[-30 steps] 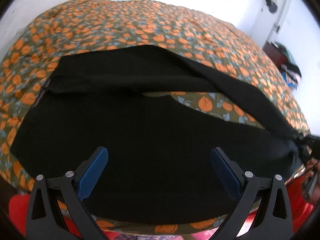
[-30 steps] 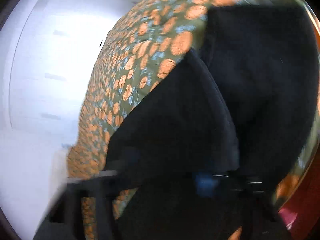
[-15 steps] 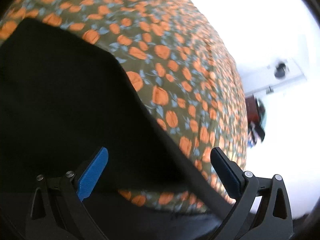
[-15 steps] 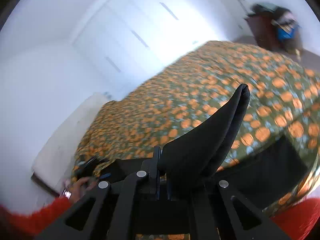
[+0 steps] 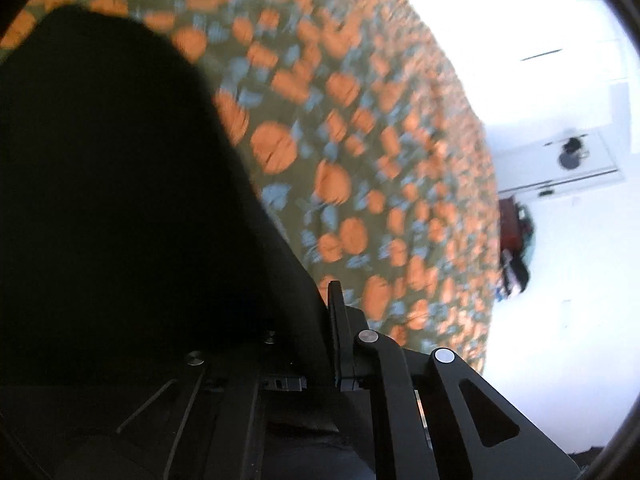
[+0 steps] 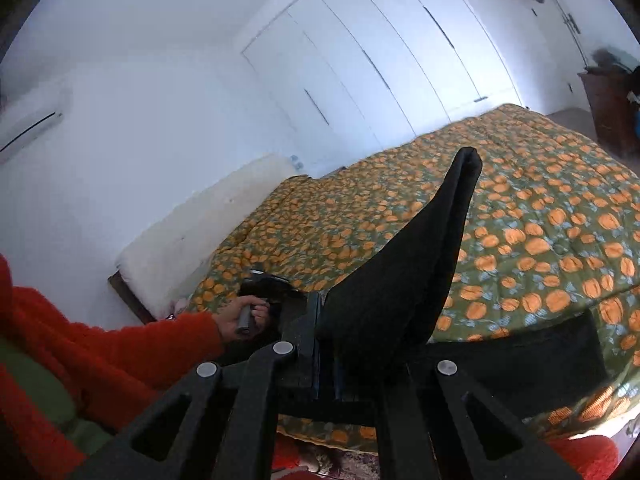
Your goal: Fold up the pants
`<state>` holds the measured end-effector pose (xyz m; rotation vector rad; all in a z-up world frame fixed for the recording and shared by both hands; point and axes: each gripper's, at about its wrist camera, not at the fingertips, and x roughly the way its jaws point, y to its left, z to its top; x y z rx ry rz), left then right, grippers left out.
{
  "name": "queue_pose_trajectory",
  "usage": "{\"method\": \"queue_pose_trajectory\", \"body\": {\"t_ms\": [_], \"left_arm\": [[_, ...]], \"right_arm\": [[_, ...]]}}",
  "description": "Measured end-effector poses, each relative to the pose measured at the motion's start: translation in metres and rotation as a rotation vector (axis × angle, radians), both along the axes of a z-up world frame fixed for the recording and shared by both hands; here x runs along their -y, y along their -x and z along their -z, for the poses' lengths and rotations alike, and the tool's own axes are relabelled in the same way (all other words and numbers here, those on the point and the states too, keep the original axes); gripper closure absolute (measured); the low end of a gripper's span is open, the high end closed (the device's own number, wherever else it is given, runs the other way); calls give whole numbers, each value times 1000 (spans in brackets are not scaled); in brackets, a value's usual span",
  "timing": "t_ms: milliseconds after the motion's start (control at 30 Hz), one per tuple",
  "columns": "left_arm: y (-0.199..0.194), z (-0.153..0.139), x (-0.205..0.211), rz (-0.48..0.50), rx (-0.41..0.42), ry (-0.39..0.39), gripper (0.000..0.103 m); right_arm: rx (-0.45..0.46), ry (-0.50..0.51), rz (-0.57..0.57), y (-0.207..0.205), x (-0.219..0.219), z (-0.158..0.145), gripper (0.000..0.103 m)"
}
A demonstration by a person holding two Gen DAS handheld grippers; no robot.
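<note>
On our left, the black two-finger left gripper (image 5: 316,340) has its jaws drawn together on an edge of the black fabric pants (image 5: 120,200); the cloth fills the left side of the left wrist view and runs straight down into the pinch. We judge the grip sits at the edge so that the cloth can be lifted as a flat layer instead of bunching. In the right wrist view, the left hand (image 6: 240,318), in an orange fuzzy sleeve (image 6: 120,344), holds that tool low at the near side of the bed.

Further right, the black two-finger right gripper (image 6: 326,344) is clamped on another part of the pants (image 6: 404,280), and a folded peak of cloth stands up from its jaws, above the green quilt printed with orange pumpkins (image 6: 540,220). The rest of the garment trails across the near edge of the quilt towards the right. With both tools holding cloth, we take it that a fold is under way, the two grips keeping the edge taut. Behind the bed stand white wardrobe doors (image 6: 380,48).
</note>
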<state>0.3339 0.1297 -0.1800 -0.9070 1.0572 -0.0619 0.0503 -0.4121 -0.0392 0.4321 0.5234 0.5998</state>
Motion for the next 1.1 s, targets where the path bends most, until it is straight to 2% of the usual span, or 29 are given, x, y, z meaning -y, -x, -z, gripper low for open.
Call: {"method": "queue_pose_trajectory", "body": {"t_ms": [67,100,167,200,267,333,367,400,467,500,533,567,600,667,800,867,900,967,1100], "left_arm": [[13,-37,-12,-9,90,-1,97],[25,-64,-19,-17,152,-24,97],[62,-120,-32,-34,289,-105,95],[93,-148,-35,-40,360,-181,95],[138,-163,-34,-53,417,-267,93],[189,-143,-23,-61,397,-327,90],[204,-124,-15,-62,361,-340,89],[219,-90,-3,-46,288,-332,89],[224,-40,10,-4,175,-278,89],[224,-12,14,9,101,-239,89],[222,11,15,12,41,-191,93],[221,23,15,16,6,-161,95],[219,30,16,26,-21,-150,95],[216,25,19,54,-9,-182,94],[214,15,22,90,26,-219,93],[211,21,21,79,23,-196,92],[212,24,22,77,23,-193,92],[212,29,23,74,24,-190,92],[213,30,23,77,34,-183,92]], "right_arm": [[-55,22,66,-17,13,14,98],[-75,19,84,-27,21,20,98],[-113,-16,135,-58,35,31,98],[-110,-36,142,-66,38,30,98],[-81,-91,140,-84,41,26,98],[-99,-100,130,-98,41,28,98],[-130,-87,135,-102,40,34,98],[-182,-61,145,-105,41,47,98],[-304,15,194,-108,47,82,98],[-390,71,223,-108,49,109,98],[-430,95,230,-107,48,121,98],[-489,132,234,-106,47,142,98],[-527,166,235,-105,45,156,98],[-573,213,254,-100,44,178,98],[-570,167,291,-98,59,183,94],[-546,142,304,-91,65,179,79],[-538,123,311,-86,66,175,62],[-515,70,331,-79,72,175,48],[-494,-36,348,-78,84,172,48]]}}
